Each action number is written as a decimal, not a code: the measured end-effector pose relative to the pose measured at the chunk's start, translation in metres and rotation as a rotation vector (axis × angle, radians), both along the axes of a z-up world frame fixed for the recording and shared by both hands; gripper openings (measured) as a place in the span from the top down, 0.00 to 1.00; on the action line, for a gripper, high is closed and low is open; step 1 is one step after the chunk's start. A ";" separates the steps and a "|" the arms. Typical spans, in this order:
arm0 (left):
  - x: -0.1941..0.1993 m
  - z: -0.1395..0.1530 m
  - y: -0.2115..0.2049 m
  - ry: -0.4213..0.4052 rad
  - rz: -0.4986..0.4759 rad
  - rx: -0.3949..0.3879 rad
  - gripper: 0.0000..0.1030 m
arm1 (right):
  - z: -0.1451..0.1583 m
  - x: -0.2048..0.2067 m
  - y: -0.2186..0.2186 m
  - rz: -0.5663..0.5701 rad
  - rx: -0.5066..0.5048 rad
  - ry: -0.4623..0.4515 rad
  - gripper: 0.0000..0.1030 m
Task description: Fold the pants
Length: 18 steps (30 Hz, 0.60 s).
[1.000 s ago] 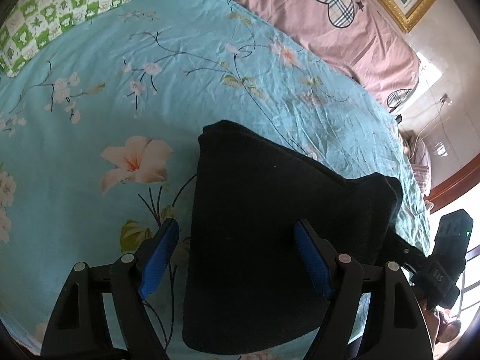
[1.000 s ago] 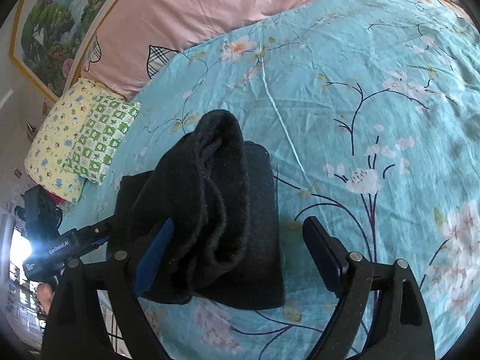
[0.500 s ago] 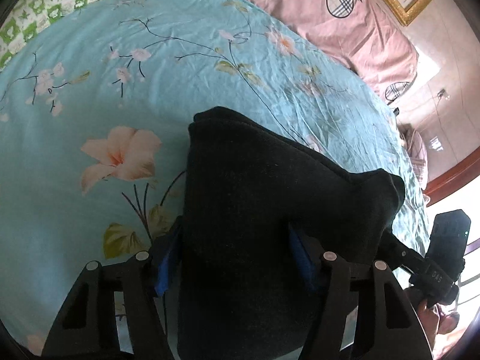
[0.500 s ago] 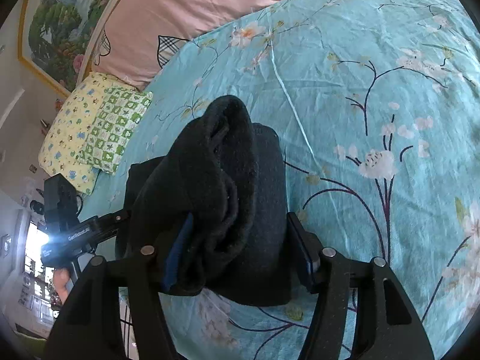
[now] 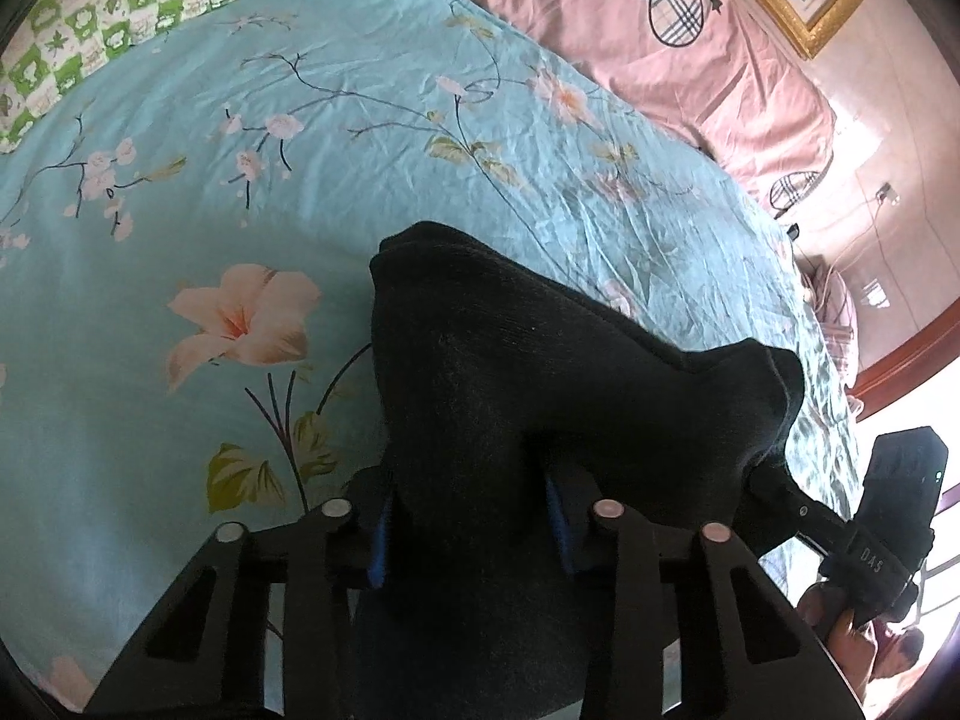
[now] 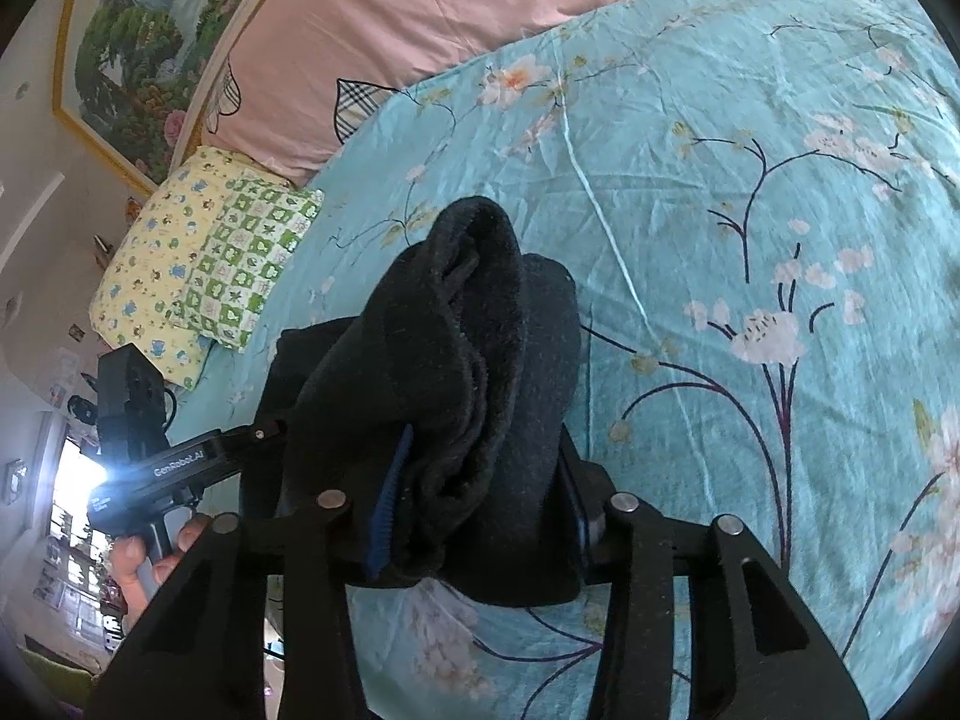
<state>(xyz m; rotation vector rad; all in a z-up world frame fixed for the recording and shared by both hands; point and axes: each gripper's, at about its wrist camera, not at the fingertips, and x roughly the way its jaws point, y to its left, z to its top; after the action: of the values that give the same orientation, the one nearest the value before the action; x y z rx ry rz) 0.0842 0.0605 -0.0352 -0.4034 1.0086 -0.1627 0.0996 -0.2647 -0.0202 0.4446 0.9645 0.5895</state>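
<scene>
At the bottom of the left wrist view, the left gripper (image 5: 471, 525) is closing its jaws, and the blue pads (image 5: 379, 540) are already pressing into a bunched edge of the black pants (image 5: 510, 396), so the tool is grasping the pants rather than standing released. At the bottom of the right wrist view, the right gripper (image 6: 480, 507) is likewise closing on the same garment, its blue pads (image 6: 390, 498) squeezing a thick roll of the dark fabric (image 6: 456, 372) between them. The pants are lying as a folded, humped bundle in the lower centre of both frames, resting on the turquoise floral bedsheet (image 5: 300, 120) and rising into a rounded peak just beyond the fingers. At the lower right of the left view, the other tool's black body and a hand (image 5: 840, 630) around its handle are showing; at the lower left of the right view, a hand (image 6: 150, 558) is gripping the opposite tool's handle. Farther up, a green and yellow checked pillow (image 6: 198, 276) is sitting at the sheet's edge, and beyond it a pink duvet with plaid hearts (image 6: 420, 18) is stretching across the top, with a gold-framed picture (image 6: 138, 54) hanging on the wall behind
</scene>
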 end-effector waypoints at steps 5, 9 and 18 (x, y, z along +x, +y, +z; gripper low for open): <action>-0.002 0.025 0.001 -0.041 -0.004 -0.003 0.71 | 0.012 0.004 0.001 0.014 0.025 0.004 0.61; -0.011 0.048 0.007 -0.086 0.005 0.009 0.71 | 0.029 0.003 0.008 0.034 0.037 -0.028 0.62; -0.032 0.088 0.039 -0.182 0.080 0.048 0.71 | 0.059 0.008 0.039 0.111 0.094 -0.090 0.62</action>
<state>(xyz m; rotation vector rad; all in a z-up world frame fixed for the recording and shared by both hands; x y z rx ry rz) 0.0522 0.0997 0.0526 -0.3776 0.8142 -0.1016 0.1078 -0.2260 0.0388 0.4467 0.8817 0.7515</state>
